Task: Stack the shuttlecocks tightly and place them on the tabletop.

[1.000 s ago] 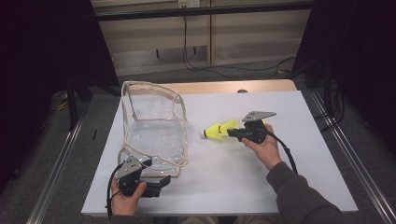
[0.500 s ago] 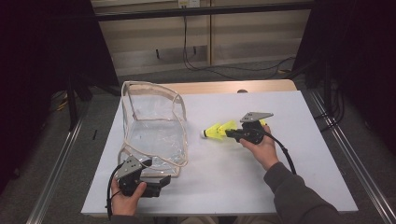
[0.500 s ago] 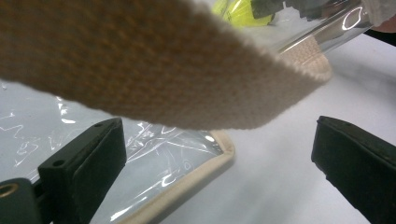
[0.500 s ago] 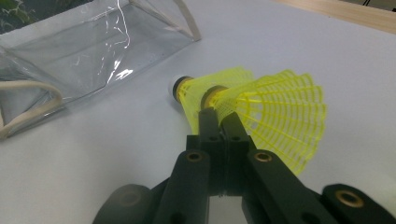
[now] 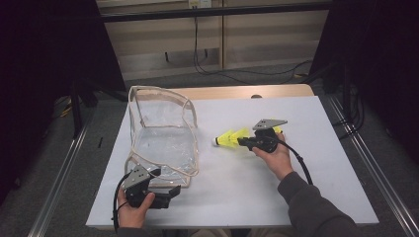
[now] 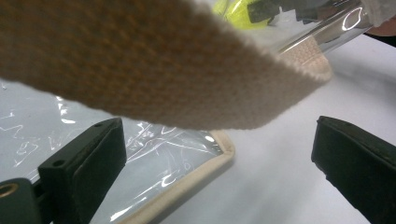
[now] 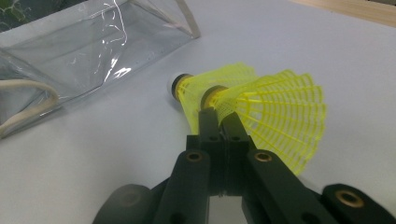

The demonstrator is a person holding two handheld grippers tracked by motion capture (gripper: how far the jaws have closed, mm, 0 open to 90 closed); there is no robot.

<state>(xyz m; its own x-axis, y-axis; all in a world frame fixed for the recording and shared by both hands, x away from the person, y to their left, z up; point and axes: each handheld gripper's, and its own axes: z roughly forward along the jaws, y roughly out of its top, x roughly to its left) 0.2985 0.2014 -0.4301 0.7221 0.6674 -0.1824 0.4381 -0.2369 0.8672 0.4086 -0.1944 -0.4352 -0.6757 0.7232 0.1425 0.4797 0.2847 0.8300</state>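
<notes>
Two yellow plastic shuttlecocks point(image 5: 230, 138) lie side by side on the white table, cork ends pointing left toward a clear plastic bag point(image 5: 163, 143) with beige trim. My right gripper point(image 5: 243, 142) is shut on the nearer shuttlecock point(image 7: 261, 116), its jaws pinched just behind the cork, with the other shuttlecock point(image 7: 205, 86) beside it. My left gripper point(image 5: 170, 193) rests open at the bag's front corner. In the left gripper view the beige strap point(image 6: 154, 70) hangs close across the top, and the bag's trimmed corner point(image 6: 196, 182) lies between the spread jaws of the left gripper point(image 6: 219, 144).
The white table sheet point(image 5: 316, 187) extends right and in front of the shuttlecocks. A wooden tabletop strip point(image 5: 257, 92) shows at the back. Metal rails point(image 5: 59, 177) run along both sides, and cables lie on the floor beyond.
My right gripper and its shuttlecock have edged slightly to the left. The left gripper and the bag have stayed put.
</notes>
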